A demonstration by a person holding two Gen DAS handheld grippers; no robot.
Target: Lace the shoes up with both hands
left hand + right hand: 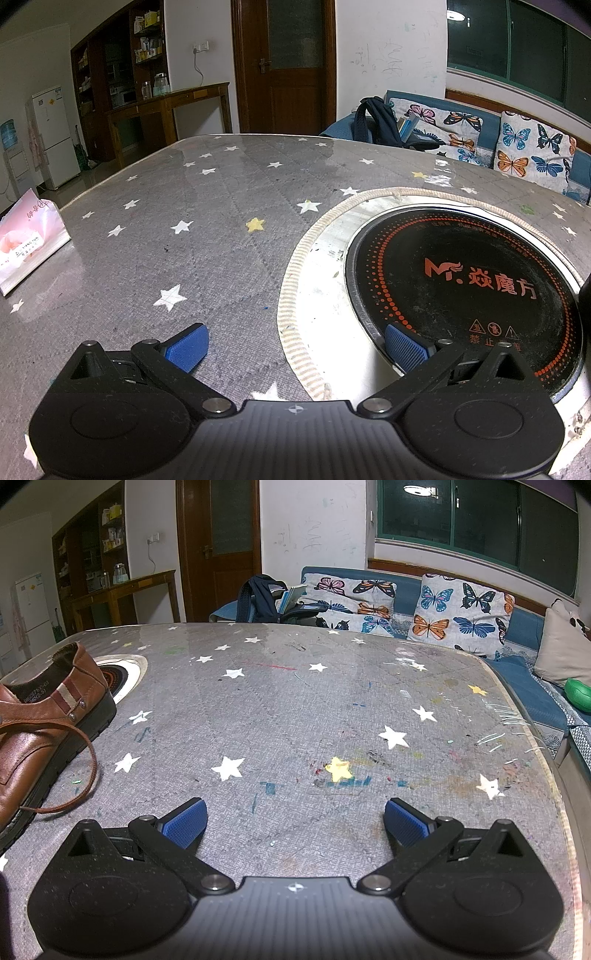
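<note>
A brown leather shoe (40, 723) stands on the table at the far left of the right wrist view, heel end toward the far side. Its brown lace (86, 775) trails loose in a loop over the cloth beside the sole. My right gripper (295, 823) hovers low over the table to the right of the shoe, open, with nothing between its blue pads (186, 825). My left gripper (297, 345) is open too and empty, above the edge of the round cooktop. The shoe does not show in the left wrist view.
The table has a grey star-printed cloth (207, 229). A black induction cooktop (465, 291) is set into a white ring in it. A pink tissue pack (26, 243) lies at the left edge. A sofa with butterfly cushions (454, 616) and a backpack (260, 598) stand behind.
</note>
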